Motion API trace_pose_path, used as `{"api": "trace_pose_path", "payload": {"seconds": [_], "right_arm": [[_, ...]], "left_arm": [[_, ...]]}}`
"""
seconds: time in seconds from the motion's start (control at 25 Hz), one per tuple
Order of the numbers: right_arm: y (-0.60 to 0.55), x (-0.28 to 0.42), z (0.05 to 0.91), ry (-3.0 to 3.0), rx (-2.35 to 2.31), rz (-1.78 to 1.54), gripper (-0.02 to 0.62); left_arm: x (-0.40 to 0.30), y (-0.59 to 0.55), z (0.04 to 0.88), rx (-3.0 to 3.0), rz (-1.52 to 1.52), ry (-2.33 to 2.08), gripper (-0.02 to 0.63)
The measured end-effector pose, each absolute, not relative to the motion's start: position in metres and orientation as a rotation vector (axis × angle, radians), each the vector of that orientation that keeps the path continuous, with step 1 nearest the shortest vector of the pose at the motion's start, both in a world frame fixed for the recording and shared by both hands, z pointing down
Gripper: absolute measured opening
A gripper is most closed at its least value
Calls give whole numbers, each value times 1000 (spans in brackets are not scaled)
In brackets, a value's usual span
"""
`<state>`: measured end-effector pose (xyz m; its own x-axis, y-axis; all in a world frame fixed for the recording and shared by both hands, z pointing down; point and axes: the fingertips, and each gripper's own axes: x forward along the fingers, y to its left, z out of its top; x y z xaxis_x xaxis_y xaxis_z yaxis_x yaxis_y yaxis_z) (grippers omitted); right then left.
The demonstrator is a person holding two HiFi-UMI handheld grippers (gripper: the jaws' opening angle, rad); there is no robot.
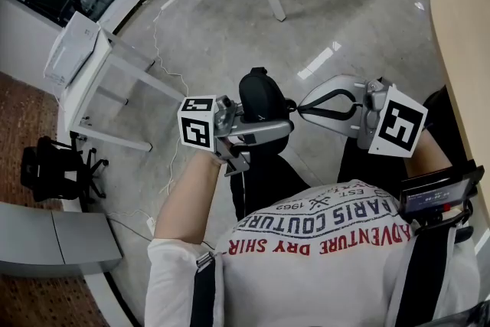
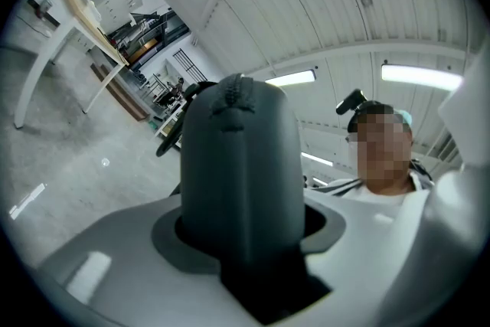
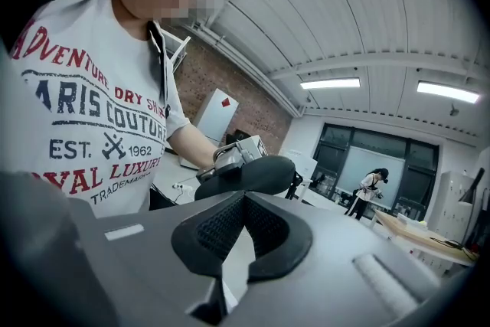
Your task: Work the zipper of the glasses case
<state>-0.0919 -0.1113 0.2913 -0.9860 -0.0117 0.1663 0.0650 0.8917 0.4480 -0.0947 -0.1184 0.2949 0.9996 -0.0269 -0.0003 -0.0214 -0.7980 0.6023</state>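
**In mid-air over my lap: case clamped, slider not yet caught**

Between the jaws of my left tongs (image 1: 266, 121) sits the glasses case (image 1: 262, 94), a dark, rounded shell. They are clamped on its lower part, so its domed end stands clear above them. The case rests on nothing; the left tongs alone carry it, out in front of my chest.

My right tongs (image 1: 304, 109) point at the case from the right, with their tips just beside its right edge. Their jaws are pressed together and I see nothing plainly between the pads. Whether they pinch a small zipper tab I cannot tell, since no view shows the slider clearly.

Below both tongs is the grey floor (image 1: 367, 19), and a wooden tabletop (image 1: 467, 50) curves along the right side, well apart from the work.

I judge this to be the early step: the case is braced, and the pull has yet to be found and taken. Next I must turn the case so the zipper line faces the right tongs. Then I part those jaws, close them on the tab and draw it along the seam while the left tongs hold firm. A loose clamp would let the smooth shell twist.
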Motion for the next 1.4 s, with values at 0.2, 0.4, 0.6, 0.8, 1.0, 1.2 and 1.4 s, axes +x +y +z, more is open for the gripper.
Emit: {"api": "trace_pose_path", "payload": {"seconds": [0.2,0.4,0.6,0.8,1.0,1.2,1.4], "right_arm": [[-111,-92,293,-2895,-55,-680,-3],[-113,-93,293,-2893,-50,-683,-3],[-113,-93,296,-2893,-62,-661,-3],[-114,-94,297,-2891,-59,-669,-3],[-115,-93,299,-2889,-59,-659,-3],[-117,-91,300,-2902,-36,-648,-2],[-118,-93,303,-2908,-39,-623,-2]], "left_arm": [[-97,-127,286,2481,-105,-86,243],[-99,-136,279,2460,-174,-134,244],[-107,-151,269,2419,-301,-221,244],[-116,-165,259,2373,-414,-296,244],[-121,-173,250,2304,-537,-348,244],[-124,-180,249,2269,-596,-398,244],[-133,-189,243,2250,-676,-467,245]]}}
